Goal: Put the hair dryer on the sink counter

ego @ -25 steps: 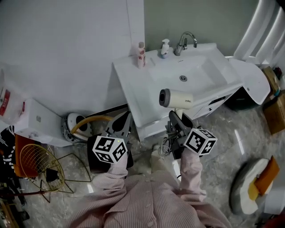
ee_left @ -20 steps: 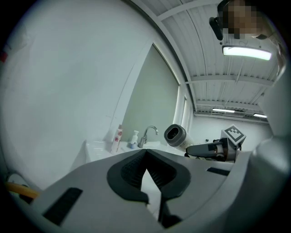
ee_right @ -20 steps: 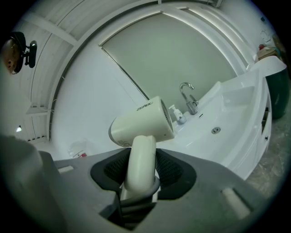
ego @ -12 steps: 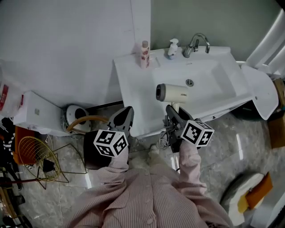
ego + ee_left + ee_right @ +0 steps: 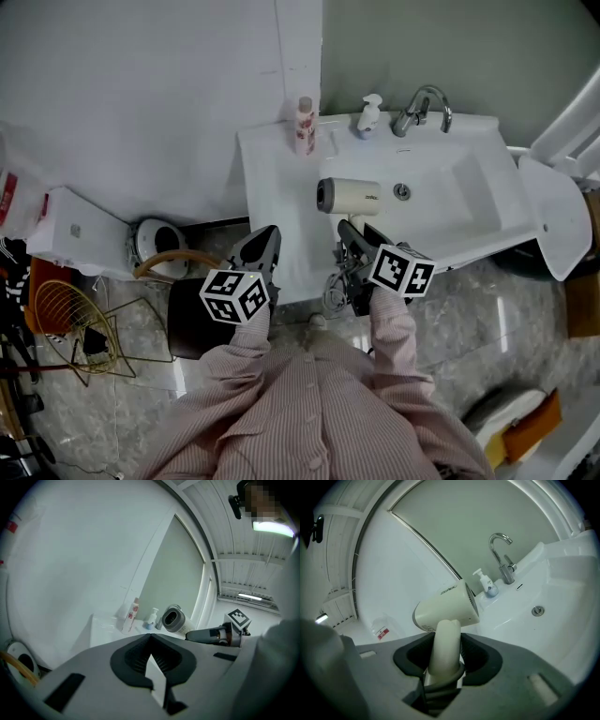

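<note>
Hair dryer [image 5: 349,196] is mid-carry, hovering over the counter [image 5: 277,202], handle pinched in the right tool [image 5: 354,242]. Left tool [image 5: 259,251] is pressed together, empty. Next, I'd guess: lower it and let go.

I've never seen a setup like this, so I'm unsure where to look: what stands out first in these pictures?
The cream hair dryer catches the eye first, gripped by its handle in the right tongs over the white sink counter. The left tongs hang shut and empty by the counter's front edge. A faucet, a pump bottle and a pink bottle stand along the back.
</note>
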A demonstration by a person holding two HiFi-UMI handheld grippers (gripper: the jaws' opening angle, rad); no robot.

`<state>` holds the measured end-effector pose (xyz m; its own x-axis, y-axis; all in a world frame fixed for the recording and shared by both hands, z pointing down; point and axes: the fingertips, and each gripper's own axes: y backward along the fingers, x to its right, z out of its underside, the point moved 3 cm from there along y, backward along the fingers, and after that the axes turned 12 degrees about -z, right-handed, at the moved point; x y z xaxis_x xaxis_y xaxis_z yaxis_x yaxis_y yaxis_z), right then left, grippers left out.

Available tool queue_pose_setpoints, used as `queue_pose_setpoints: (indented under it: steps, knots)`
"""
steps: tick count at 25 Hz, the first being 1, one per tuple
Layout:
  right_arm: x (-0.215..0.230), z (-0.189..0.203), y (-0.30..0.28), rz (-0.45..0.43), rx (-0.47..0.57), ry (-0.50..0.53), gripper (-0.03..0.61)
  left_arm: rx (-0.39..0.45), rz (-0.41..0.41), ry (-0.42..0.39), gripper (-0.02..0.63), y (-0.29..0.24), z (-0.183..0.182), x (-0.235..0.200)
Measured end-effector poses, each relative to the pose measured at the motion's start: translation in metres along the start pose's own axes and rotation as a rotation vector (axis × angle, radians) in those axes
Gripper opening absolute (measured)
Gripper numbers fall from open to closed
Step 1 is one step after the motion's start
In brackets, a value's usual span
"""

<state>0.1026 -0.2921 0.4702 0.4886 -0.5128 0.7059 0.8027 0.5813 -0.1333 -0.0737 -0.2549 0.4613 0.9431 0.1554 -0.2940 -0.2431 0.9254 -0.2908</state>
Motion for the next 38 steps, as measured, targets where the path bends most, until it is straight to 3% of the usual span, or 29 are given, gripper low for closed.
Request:
queue_pose_setpoints:
  steps: [9,25,38]
  knots:
    - [0.039,0.004,-0.039,0.024,-0.107,-0.047,0.17,-0.051,-0.042,0.039,-0.003,-0.031,0.012,-0.009]
    - [0.083,0.034,-0.104,0.099,-0.281,-0.06,0.17,-0.208,-0.042,0.076,-0.003,-0.076,0.038,-0.033]
    - [0.091,0.045,-0.125,0.141,-0.376,0.019,0.17,-0.283,-0.032,0.083,-0.003,-0.093,0.052,-0.041]
